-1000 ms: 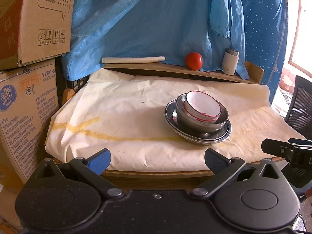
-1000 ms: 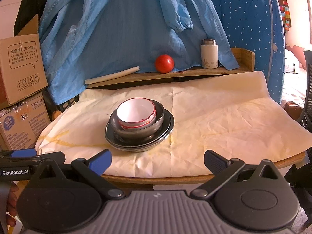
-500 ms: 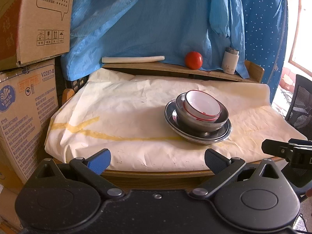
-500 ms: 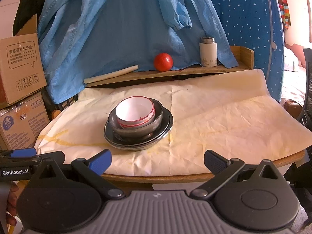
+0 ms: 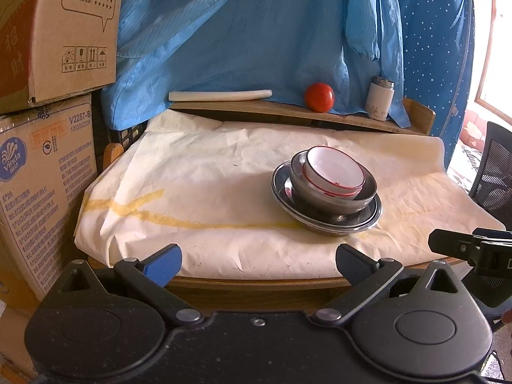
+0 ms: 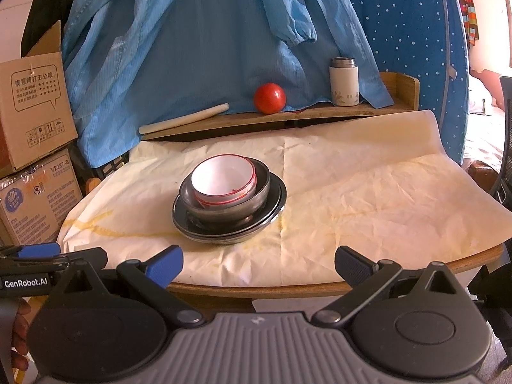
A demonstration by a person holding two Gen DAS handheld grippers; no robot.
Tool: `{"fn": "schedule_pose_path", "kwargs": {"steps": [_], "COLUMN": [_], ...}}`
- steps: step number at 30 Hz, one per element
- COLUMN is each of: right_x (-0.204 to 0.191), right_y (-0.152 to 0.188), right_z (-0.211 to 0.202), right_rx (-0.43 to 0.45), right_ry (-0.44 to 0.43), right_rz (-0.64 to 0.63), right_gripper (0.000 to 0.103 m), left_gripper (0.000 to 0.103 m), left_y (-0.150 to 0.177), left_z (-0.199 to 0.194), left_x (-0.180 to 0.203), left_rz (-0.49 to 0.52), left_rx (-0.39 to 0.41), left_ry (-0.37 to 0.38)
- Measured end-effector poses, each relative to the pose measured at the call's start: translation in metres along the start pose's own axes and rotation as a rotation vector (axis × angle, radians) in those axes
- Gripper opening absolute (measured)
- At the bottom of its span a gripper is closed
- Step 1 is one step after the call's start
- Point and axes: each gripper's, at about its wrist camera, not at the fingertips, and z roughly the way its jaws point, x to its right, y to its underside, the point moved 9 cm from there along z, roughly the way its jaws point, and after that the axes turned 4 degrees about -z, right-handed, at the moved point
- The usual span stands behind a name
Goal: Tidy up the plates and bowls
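**Inspector:** Nearest first. The left gripper (image 5: 258,264) hangs short of the counter's (image 5: 256,283) front edge, its fingers (image 5: 163,260) spread wide and holding nothing. The right gripper (image 6: 259,265) stands the same way, fingers (image 6: 164,264) apart and empty.

**Clerk:** And the dishes?

**Inspector:** All in one pile on the cream paper sheet (image 6: 368,198) covering the counter, well beyond both grippers: a white bowl with a red rim (image 6: 224,182) sits tilted inside a steel bowl (image 6: 256,198), which rests on stacked round steel plates (image 6: 275,211). How many plates, I cannot tell.

**Clerk:** So which step is in hand?

**Inspector:** The scene does not settle it. A nested pile suits dishes already gathered, or a heap waiting to be sorted (the crooked white bowl fits either). I would order no move on that evidence.

**Clerk:** Farther back?

**Inspector:** A wooden shelf (image 6: 320,115) carrying a pale rolled cylinder (image 6: 184,121), a red round tomato-like fruit (image 6: 269,98) and a white flask with a steel lid (image 6: 344,81).
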Motion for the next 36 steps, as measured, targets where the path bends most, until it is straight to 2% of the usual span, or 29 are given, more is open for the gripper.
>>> {"fn": "schedule_pose_path", "kwargs": {"steps": [36], "right_x": [0.0009], "right_y": [0.0003], "right_z": [-0.0008], "right_rx": [-0.002], "right_ry": [-0.006], "right_rz": [0.0], "right_gripper": [0.103], "left_gripper": [0.102], "left_y": [-0.0007], "left_z": [-0.0014], "left_x": [0.0013], "left_rz": [0.009], "left_rx": [0.003], "left_ry": [-0.003]}}
